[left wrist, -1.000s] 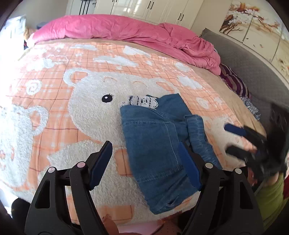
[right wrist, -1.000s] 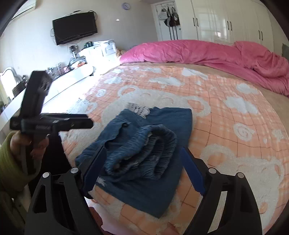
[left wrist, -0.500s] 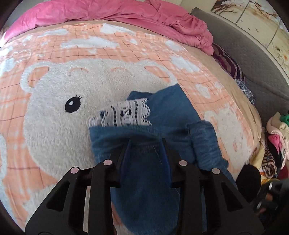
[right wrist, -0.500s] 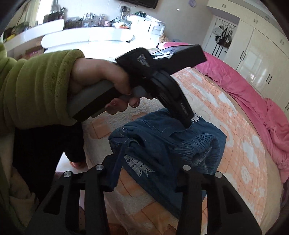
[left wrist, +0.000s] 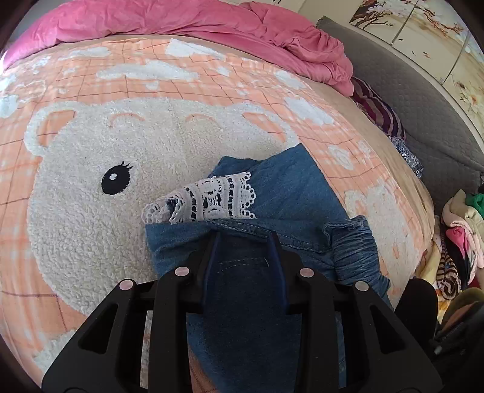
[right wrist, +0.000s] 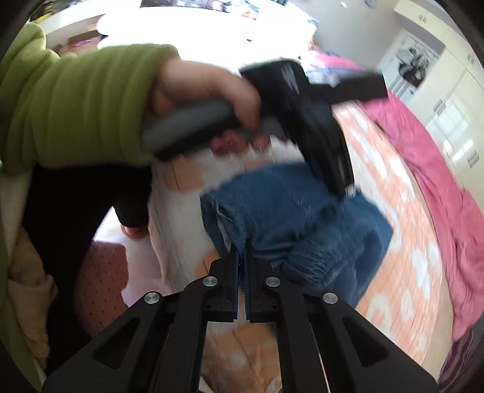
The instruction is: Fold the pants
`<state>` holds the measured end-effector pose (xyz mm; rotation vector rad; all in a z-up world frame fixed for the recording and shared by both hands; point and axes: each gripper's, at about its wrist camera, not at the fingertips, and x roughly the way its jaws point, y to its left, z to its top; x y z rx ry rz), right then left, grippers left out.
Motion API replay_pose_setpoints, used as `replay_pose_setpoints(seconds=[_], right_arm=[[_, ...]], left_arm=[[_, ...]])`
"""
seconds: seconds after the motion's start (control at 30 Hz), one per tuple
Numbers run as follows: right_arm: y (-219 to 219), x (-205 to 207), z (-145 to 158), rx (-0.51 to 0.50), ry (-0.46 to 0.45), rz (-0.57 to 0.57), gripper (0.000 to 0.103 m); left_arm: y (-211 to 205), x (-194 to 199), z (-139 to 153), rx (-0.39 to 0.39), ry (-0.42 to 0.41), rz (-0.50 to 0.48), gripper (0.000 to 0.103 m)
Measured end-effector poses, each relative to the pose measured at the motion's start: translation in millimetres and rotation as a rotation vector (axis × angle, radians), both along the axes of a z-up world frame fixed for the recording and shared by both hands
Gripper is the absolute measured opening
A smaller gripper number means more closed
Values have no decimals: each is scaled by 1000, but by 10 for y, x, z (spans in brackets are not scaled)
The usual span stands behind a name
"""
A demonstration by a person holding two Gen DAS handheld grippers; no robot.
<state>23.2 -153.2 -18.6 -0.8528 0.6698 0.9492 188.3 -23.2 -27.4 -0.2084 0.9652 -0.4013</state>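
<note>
**Two pinches on a half-folded pair of pants**

The pants [left wrist: 290, 193] lie in a loose blue bundle near the bed's [left wrist: 90, 187] near edge, on the fleecy bear blanket, with the pink duvet [left wrist: 211, 27] bunched along the far edge. A white lace hem [left wrist: 208, 199] pokes out from under the top layer, and the ribbed waistband [left wrist: 357, 251] is crumpled toward the right.

My left tool [left wrist: 245, 238] has its fingers drawn in around a ridge of denim at a stitched seam — clamped on the top layer, as far as I can judge. My right tool [right wrist: 242, 251] is pressed nearly together on an edge of the cloth at the near side of the bundle; the right wrist view is blurred, so I cannot tell how many layers it has caught.

What worries me is the grip depth. If either tool holds only the top layer, lifting will peel the stack open instead of carrying the fold over. If the two pinches pull unevenly, the denim will twist and the lace hem will drag out further. The bundle also sits close to the near edge — a slack pull toward me could slide it off the bed.
</note>
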Motion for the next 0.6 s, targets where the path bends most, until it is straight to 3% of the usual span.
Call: replay_pose_setpoints(seconds=[0.1,0.37,0.53,0.6], right_arm=[[-50,38,-167,57,83,-48,3],[-161,-17,-179,191,117,-126,9],[-154,-77,-96,209,125,-116,30],[-132,-125,-83,215,120,-110,32]], left_arm=[[-7,-4,1,5,-8,-2,25],[-21,-51,15,14,-30,14,25],[-31,-72,11,22,-39,15,25],[-24,-72,12,18,-39,17,25]])
